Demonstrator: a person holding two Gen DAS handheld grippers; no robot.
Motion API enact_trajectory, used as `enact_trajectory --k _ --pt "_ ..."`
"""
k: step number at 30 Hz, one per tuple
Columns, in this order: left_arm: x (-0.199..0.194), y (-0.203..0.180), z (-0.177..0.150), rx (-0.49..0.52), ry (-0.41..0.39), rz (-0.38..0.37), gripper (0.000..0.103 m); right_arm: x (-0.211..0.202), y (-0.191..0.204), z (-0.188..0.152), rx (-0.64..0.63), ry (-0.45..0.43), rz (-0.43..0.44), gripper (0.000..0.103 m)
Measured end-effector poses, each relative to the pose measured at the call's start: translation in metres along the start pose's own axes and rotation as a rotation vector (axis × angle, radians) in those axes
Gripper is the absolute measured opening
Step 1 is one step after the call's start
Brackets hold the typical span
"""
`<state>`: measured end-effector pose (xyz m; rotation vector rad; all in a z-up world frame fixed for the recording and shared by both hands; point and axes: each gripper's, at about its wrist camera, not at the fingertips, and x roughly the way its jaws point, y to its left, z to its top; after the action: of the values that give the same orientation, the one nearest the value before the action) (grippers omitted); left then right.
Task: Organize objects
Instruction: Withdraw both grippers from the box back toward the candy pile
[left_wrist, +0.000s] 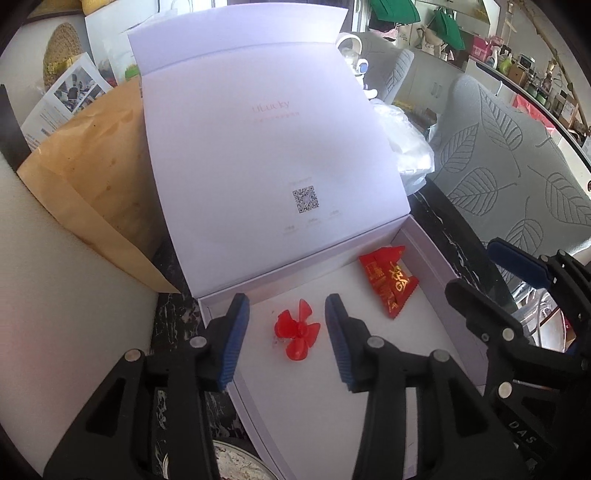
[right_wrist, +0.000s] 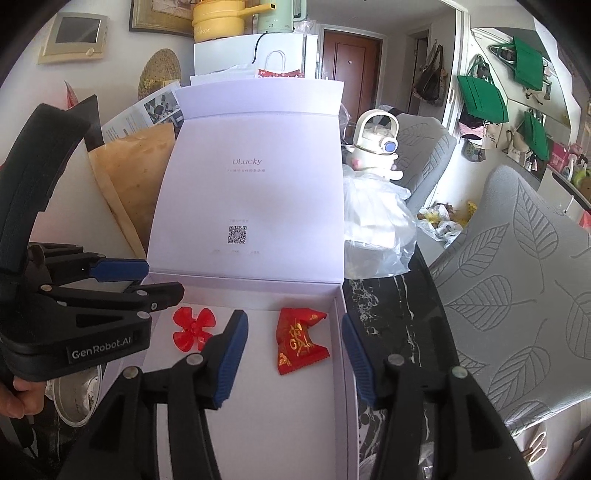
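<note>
A white box (left_wrist: 436, 258) with its lid (left_wrist: 266, 147) standing open lies on a dark marble table. Inside lie a red plastic propeller (left_wrist: 295, 330) and a red candy packet (left_wrist: 389, 280). My left gripper (left_wrist: 286, 328) is open and empty, its fingers either side of the propeller, above it. My right gripper (right_wrist: 291, 343) is open and empty, its fingers either side of the candy packet (right_wrist: 299, 339). The propeller (right_wrist: 194, 328) and the box (right_wrist: 341, 332) also show in the right wrist view, with the left gripper (right_wrist: 159, 280) beside them. The right gripper (left_wrist: 495, 269) shows at the right of the left wrist view.
A brown paper envelope (left_wrist: 96, 177) leans left of the lid. Clear plastic bags (right_wrist: 376, 221) and a white kettle (right_wrist: 376, 144) sit behind the box on the right. A grey leaf-patterned chair (right_wrist: 517, 277) stands right of the table. A metal dish (right_wrist: 77, 395) lies at the left.
</note>
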<state>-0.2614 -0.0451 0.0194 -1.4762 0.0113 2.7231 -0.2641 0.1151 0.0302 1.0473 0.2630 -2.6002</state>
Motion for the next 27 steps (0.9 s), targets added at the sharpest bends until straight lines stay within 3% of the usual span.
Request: enact_trajectory --k 16,27 --pt "-0.070 -0.006 -0.011 -0.013 -0.095 0.040 0.066 -0.075 0.011 -0.002 -0.013 -0.082 -0.032 0.060" --pt "-0.123 -0.009 -0.038 -0.022 -0.151 0.070 0.074 -0.129 0.019 -0.019 -0.012 -0.128 -0.040 0.067"
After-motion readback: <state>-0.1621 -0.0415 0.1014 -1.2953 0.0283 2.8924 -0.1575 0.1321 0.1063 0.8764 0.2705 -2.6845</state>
